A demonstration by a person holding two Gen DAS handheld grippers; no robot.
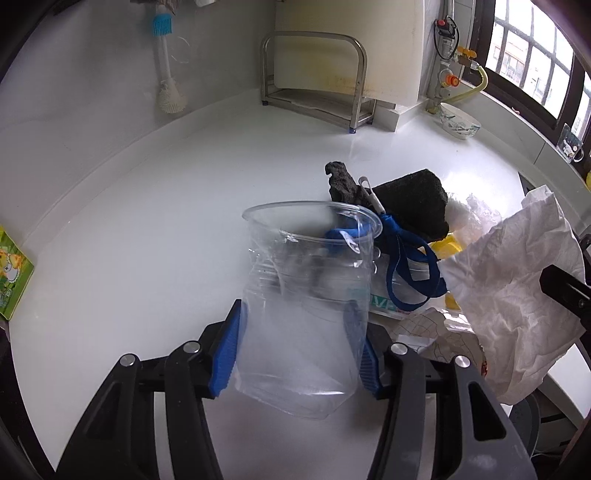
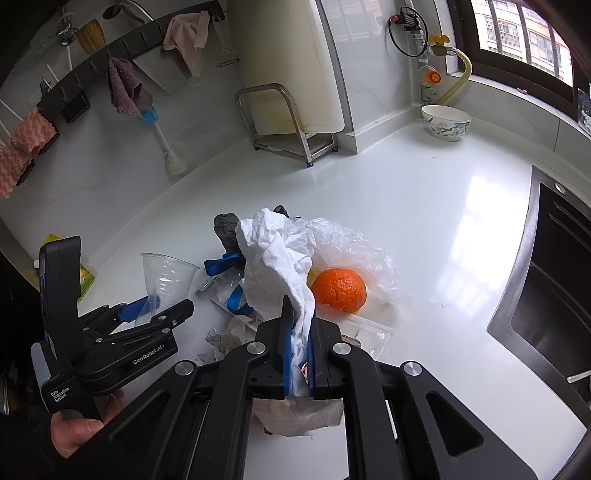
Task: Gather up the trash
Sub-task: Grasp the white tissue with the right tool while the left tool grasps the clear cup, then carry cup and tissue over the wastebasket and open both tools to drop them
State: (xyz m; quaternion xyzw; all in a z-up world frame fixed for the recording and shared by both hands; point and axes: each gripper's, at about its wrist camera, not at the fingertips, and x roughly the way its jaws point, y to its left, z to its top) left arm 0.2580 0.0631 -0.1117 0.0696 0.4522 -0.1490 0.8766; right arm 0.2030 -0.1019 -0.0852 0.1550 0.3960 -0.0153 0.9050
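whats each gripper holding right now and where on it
The left gripper clamps the clear, crumpled plastic cup by its lower sides near the base. The right gripper pinches the white crumpled paper towel by its lower end.

Bright daylight from window (image 2: 524,33), glare on countertop (image 2: 476,206), fisheye-curved dark edges

A patterned bowl (image 2: 446,122) sits by the window. A steel rack (image 1: 314,77) stands against the wall, a bottle brush (image 1: 168,83) hanging nearby.

A glossy white counter (image 2: 424,206) runs to pale walls. Daylight enters a dark-framed window (image 2: 517,33). A steel rack (image 1: 314,77) stands by the wall; a black sink (image 2: 550,280) lies right.
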